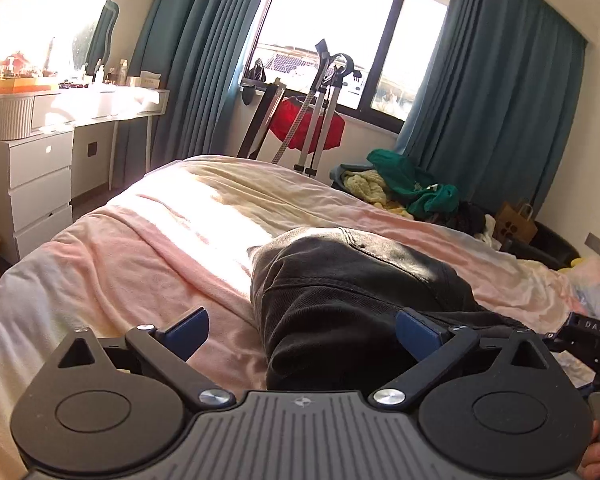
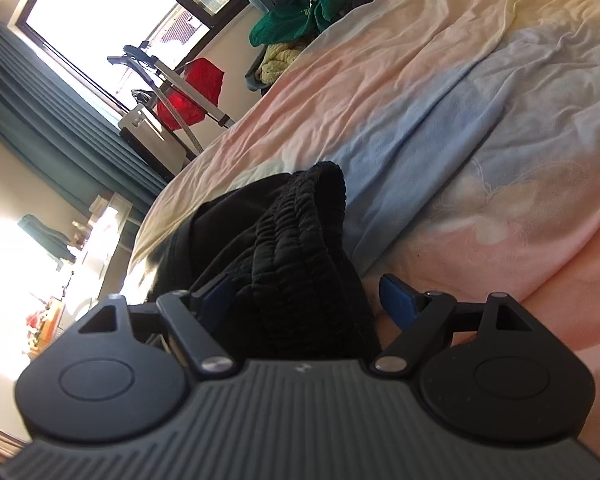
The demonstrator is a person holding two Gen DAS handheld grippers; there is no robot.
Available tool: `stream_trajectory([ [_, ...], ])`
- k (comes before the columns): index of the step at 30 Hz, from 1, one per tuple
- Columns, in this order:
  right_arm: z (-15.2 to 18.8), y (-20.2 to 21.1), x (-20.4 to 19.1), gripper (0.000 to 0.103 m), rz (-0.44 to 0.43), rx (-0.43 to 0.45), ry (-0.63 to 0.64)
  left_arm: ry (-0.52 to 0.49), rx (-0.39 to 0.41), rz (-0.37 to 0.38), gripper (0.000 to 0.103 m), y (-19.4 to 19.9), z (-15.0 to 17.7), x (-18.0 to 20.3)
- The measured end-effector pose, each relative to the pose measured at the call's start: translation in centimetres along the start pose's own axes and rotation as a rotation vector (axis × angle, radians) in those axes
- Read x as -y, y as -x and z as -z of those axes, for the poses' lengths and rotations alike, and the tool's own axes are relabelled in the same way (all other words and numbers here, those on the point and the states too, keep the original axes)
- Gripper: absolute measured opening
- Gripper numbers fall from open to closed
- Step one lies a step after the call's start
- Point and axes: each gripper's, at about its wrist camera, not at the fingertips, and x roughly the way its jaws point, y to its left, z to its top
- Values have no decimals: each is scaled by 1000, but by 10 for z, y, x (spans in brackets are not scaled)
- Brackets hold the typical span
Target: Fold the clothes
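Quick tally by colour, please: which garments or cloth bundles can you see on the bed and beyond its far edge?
Black: 1, the folded black garment with the gathered elastic waistband on the bed, between open jaws
Green: 1, the crumpled green garment beyond the bed
Pale yellow: 1, the fluffy pale yellow cloth beside it
Red: 1, the red cloth by the window
Total: 4

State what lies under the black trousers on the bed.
The black trousers rest on the bed's pink and pale blue cover. The cover shows all around them; what lies directly beneath the folded cloth is hidden.
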Motion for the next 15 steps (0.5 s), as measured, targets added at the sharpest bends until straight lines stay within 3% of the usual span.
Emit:
stream_trajectory([
  [3, 3, -17, 5, 83, -43, -71, -58, 61, 2, 14, 101, 1, -3, -9],
  [6, 8, -22, 7, 85, -59, -71, -62, 92, -4, -2, 102, -1, -5, -15],
  [13, 23, -48, 15, 103, -33, -93, -19, 152, -30, 6, 102, -6, -3, -22],
  [15, 24, -48, 14, 103, -57, -82, -28, 161, -30, 9, 102, -6, -3, -23],
])
